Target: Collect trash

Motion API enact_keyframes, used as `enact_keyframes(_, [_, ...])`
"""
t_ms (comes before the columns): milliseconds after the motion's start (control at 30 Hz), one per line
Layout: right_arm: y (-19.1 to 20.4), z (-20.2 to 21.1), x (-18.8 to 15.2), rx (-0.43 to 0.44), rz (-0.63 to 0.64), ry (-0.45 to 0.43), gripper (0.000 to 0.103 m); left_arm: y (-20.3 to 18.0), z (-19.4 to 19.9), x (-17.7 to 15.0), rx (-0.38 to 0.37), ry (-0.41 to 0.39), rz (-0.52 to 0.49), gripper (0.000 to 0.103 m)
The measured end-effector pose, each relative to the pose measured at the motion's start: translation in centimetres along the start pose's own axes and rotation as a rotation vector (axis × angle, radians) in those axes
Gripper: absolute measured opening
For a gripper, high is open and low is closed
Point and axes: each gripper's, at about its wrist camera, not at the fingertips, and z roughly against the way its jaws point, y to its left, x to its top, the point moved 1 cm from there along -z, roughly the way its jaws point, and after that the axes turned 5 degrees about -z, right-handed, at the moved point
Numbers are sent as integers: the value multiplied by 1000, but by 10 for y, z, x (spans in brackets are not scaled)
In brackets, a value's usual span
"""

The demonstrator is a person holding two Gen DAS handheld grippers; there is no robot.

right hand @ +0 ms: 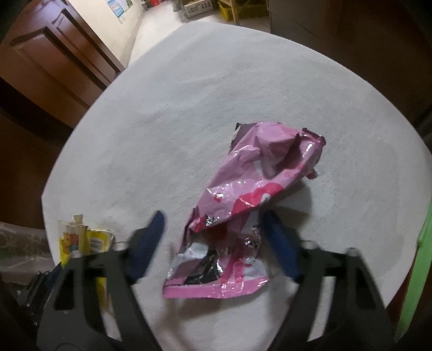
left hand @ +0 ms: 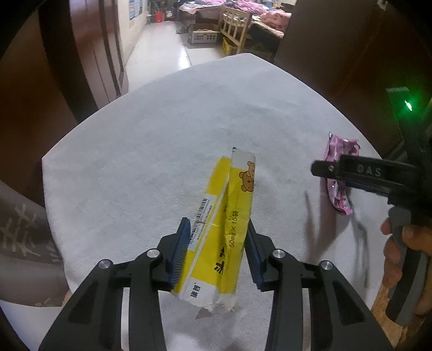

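A crushed yellow and white carton (left hand: 237, 194) with a bear print lies on the white cloth-covered table (left hand: 162, 135). My left gripper (left hand: 217, 222) points down at it, both blue pads pressed against the carton's sides. To the right a crumpled pink foil wrapper (right hand: 256, 172) lies on the cloth, also visible in the left wrist view as the pink wrapper (left hand: 340, 151). My right gripper (right hand: 214, 216) straddles the wrapper's near end. Its left pad stands clear of the foil, while its right pad is at the foil's edge. A hand (left hand: 399, 243) holds that gripper.
Dark wooden doors (left hand: 89, 54) flank the table on the left and a dark cabinet (left hand: 337, 54) on the right. Past the far edge is tiled floor with a wooden chair (left hand: 235, 24) and cardboard boxes (left hand: 202, 35). Patterned fabric (left hand: 21, 237) hangs at the near left.
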Motion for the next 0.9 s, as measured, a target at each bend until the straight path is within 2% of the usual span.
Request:
enact_keyframes(33, [-2,0,0,10,-7,2,53,1,0,0,2,-4,10,32])
enact_keyframes(67, [-5,1,1,25,-15,4,50,3,2,0,8,-11,17,19])
enact_keyframes(100, [-7,2,1,42,-28,7,48,4,4,0,20,-17,17,14])
enact_keyframes(300, [-19,18,-6,136,-86,-19,40,4,14,2,16,-46,24,13])
enact_keyframes(467, [-22,48,-20,220,-86,-57,40,-3,33,7,17,-98,6,13])
enact_keyframes(900, [-30,133,-38,333,-32,-224,40,-19,90,23,-25,-226,-24,14])
